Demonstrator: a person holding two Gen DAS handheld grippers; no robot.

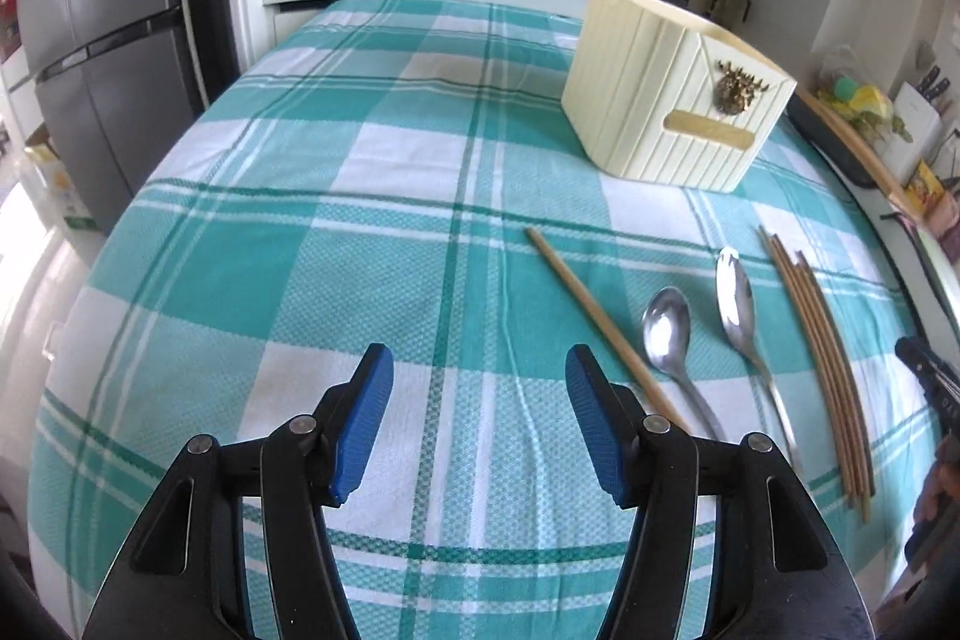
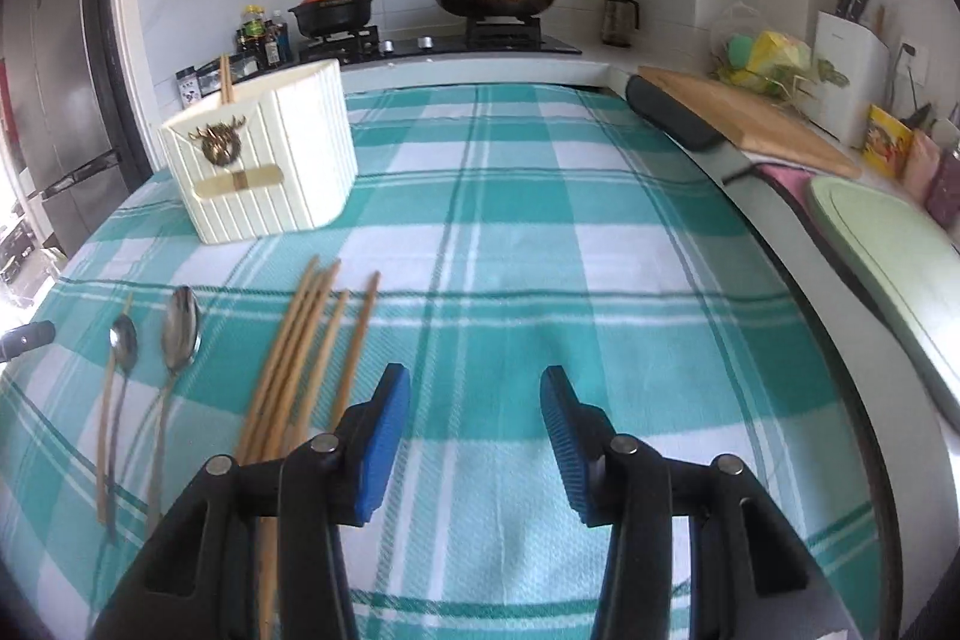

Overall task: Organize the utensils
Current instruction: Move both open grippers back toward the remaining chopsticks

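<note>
My left gripper [image 1: 480,388] hangs open over the checked cloth [image 1: 300,220]. In front of the cream holder [image 1: 672,100] lie a lone chopstick [image 1: 594,322], two spoons [image 1: 669,334] and a chopstick bundle [image 1: 822,358]. My right gripper [image 2: 475,412] is open too, just right of that bundle.

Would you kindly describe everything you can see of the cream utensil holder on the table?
The cream utensil holder is a ribbed box, plastic by its look, with a flat front and a curved back. The front carries a brass-coloured deer-head ornament above a pale horizontal plate. It stands upright on the green checked tablecloth, beyond the loose spoons and chopsticks, touching none of them. Chopstick ends stick up out of one rear corner; how many is hard to tell. Neither gripper is near it.
</note>
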